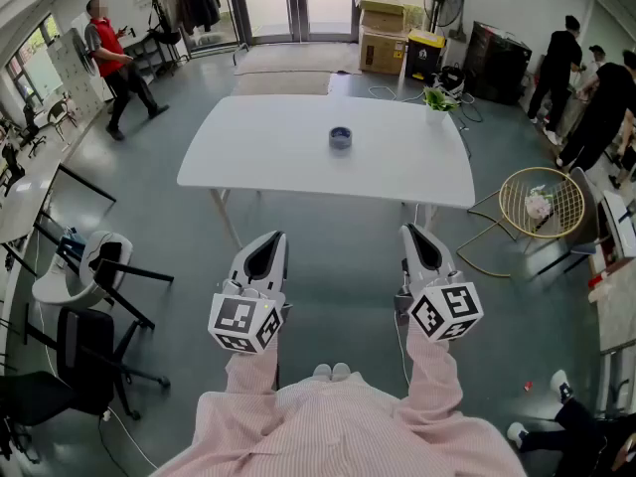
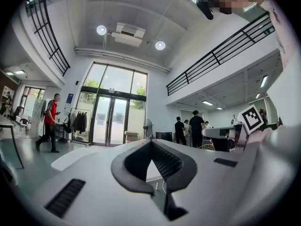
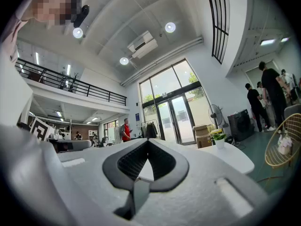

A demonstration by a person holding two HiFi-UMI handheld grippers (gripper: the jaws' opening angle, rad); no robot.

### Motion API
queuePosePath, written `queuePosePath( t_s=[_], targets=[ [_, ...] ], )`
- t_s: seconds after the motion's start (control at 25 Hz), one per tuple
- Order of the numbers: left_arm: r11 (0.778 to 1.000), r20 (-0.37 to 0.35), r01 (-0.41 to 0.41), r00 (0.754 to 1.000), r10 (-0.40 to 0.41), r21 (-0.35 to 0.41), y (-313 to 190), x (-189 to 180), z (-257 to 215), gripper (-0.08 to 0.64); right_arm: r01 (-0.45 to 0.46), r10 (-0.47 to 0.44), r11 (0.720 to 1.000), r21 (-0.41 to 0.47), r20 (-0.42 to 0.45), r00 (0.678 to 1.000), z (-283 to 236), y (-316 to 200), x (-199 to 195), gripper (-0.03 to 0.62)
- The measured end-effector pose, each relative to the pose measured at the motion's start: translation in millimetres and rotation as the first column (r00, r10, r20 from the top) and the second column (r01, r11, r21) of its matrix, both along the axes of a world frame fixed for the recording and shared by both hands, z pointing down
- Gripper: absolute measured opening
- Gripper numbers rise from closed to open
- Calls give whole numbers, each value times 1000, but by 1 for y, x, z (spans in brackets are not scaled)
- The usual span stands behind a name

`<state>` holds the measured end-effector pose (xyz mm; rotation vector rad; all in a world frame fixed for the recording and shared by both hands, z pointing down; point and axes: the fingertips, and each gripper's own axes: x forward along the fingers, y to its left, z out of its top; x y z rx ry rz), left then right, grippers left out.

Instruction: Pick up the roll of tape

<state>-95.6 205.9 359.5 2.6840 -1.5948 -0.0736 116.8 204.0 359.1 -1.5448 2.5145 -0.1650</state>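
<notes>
- Both your grippers, left (image 1: 266, 241) and right (image 1: 417, 232), have jaws pressed together, empty, near you.
- Only your head view shows the tape (image 1: 340, 138), mid-table (image 1: 248, 157), far ahead.
- Gripper views alone show ceiling lights (image 2: 101, 30).

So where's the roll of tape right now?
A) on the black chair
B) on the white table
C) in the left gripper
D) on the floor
B: the roll of tape sits near the middle of the white table; the left gripper and right gripper hang short of it, fingers closed on nothing.
</notes>
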Motion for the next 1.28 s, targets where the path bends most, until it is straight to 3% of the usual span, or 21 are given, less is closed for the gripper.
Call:
queuePosePath(
  t_s=[0.48, 0.64, 1.28],
  targets=[
    [999, -36, 20, 999, -22, -35, -18, 1, 6, 2, 38, -38, 999, -19, 41, 998, 2, -14, 14, 6],
    [998, -47, 19, 999, -22, -54, -16, 12, 20, 1, 91, -90, 995, -31, 6, 996, 17, -16, 12, 6],
    [990, -86, 42, 995, -54, -134, -64, 12, 47, 0, 111, -110, 990, -91, 11, 994, 45, -83, 4, 82]
  ],
)
